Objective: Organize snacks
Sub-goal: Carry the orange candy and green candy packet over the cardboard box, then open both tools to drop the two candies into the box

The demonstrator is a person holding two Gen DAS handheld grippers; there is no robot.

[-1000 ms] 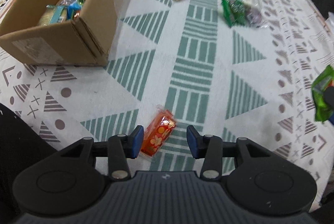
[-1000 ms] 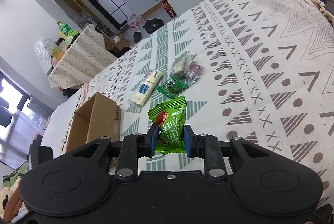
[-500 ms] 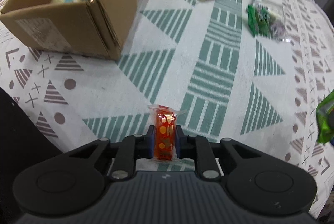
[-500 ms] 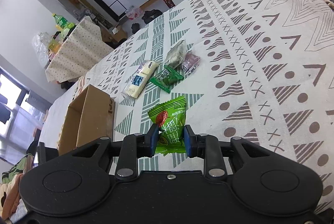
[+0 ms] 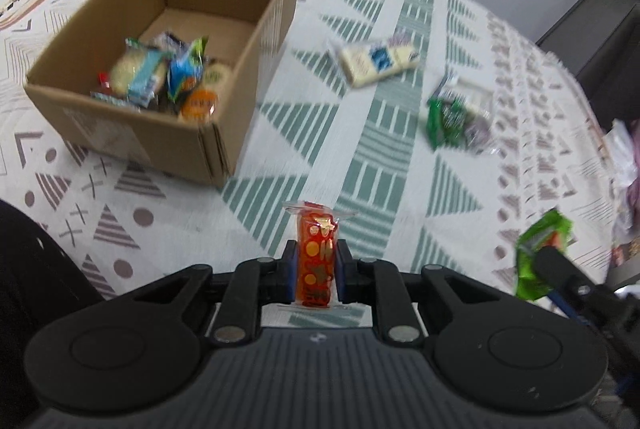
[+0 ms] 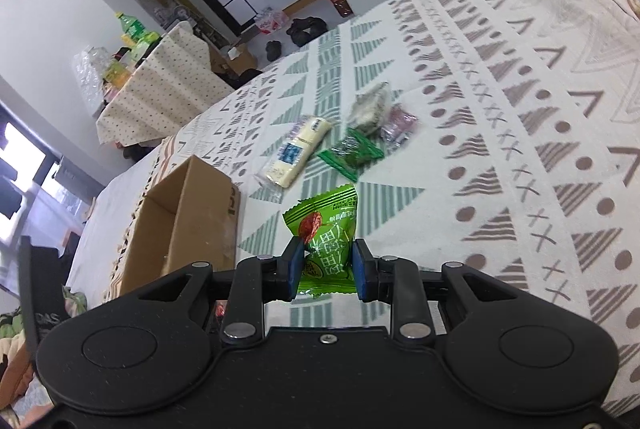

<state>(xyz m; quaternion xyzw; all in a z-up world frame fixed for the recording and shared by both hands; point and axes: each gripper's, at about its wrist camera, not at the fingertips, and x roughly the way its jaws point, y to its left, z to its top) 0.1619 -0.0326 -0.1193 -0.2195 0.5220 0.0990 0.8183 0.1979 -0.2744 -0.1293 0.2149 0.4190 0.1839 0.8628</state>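
My left gripper (image 5: 315, 271) pinches the red snack (image 5: 315, 261) above the cloth's (image 5: 180, 213) near edge, my right gripper (image 6: 326, 269) pinches the green snack (image 6: 326, 241), box (image 5: 132, 133) at the left edge

We log two hand-held units, matte black plastic. Left gripper (image 5: 315, 269): ribbed dark-grey top plate w/ small logo, two round side discs, angled link arms w/ silver pivot pins, blue finger pads (image 5: 289, 275). Right gripper (image 6: 325, 271): same build, smooth black top plate, one screw at centre, blue pads, silver pins, light speckling on housing.
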